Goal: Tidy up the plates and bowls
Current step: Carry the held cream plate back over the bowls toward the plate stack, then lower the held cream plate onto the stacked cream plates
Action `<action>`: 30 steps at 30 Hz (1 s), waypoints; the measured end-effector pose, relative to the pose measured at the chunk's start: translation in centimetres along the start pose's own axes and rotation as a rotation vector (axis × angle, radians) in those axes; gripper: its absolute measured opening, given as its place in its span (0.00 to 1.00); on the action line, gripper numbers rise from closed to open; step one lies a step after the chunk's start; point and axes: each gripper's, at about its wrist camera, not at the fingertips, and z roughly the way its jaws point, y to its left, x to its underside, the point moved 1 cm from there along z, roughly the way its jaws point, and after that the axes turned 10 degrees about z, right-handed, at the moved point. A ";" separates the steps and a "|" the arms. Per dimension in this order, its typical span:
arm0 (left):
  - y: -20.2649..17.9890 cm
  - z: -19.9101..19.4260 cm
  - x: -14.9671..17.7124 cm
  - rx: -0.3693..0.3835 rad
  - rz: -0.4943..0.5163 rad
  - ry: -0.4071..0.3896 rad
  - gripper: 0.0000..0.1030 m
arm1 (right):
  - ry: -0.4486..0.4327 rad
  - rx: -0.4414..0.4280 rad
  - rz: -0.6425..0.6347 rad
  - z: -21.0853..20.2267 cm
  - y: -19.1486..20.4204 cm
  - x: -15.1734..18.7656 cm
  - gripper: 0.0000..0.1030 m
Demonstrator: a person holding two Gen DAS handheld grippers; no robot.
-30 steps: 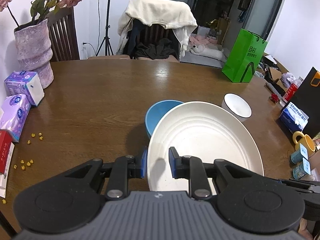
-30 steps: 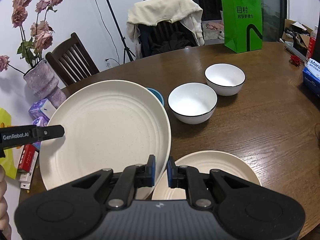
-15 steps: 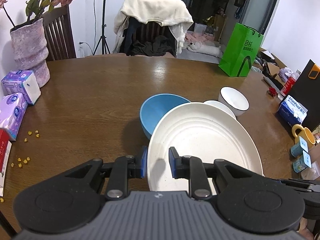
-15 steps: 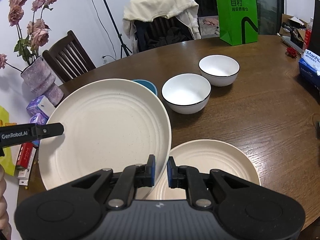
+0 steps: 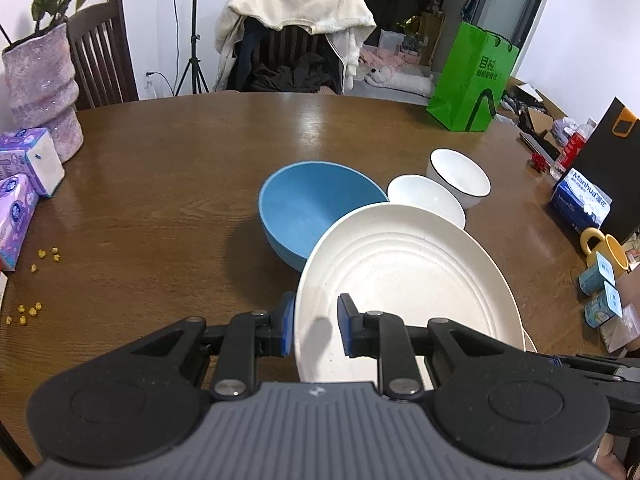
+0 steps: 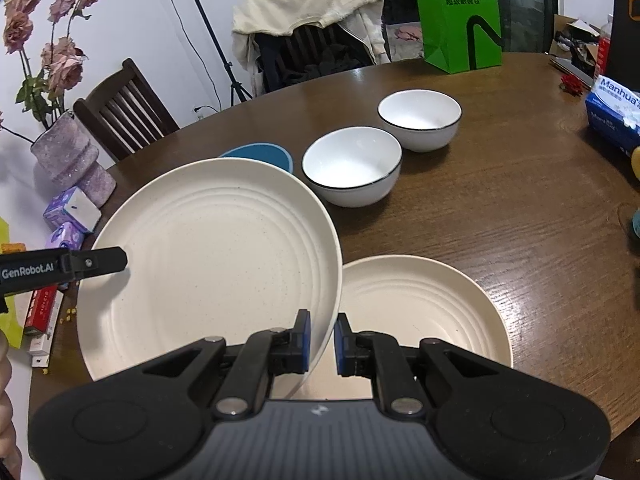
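Both the left gripper (image 5: 312,326) and right gripper (image 6: 321,338) were clamped on opposite rim edges of 1 cream plate (image 6: 208,264), held tilted just above a second plate (image 6: 420,308) near the blue bowl (image 5: 312,208).

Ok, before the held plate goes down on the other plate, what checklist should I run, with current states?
1. Left gripper clamped on held plate rim: ok.
2. Right gripper clamped on opposite rim: ok.
3. Lower plate bare on top: ok.
4. Held plate centred over lower plate: not ok, offset to one side.
5. Held plate level: not ok, tilted.
6. White bowls and blue bowl clear of the path: ok.
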 end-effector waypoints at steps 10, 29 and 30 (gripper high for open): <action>-2.1 2.4 0.5 0.030 0.025 0.048 0.22 | 0.023 0.030 0.026 0.8 -2.4 0.5 0.11; -5.7 5.9 1.2 0.089 0.088 0.124 0.22 | 0.047 0.088 0.067 1.1 -6.9 1.5 0.11; -5.9 6.0 1.3 0.090 0.093 0.127 0.22 | 0.047 0.092 0.068 1.1 -7.0 1.5 0.11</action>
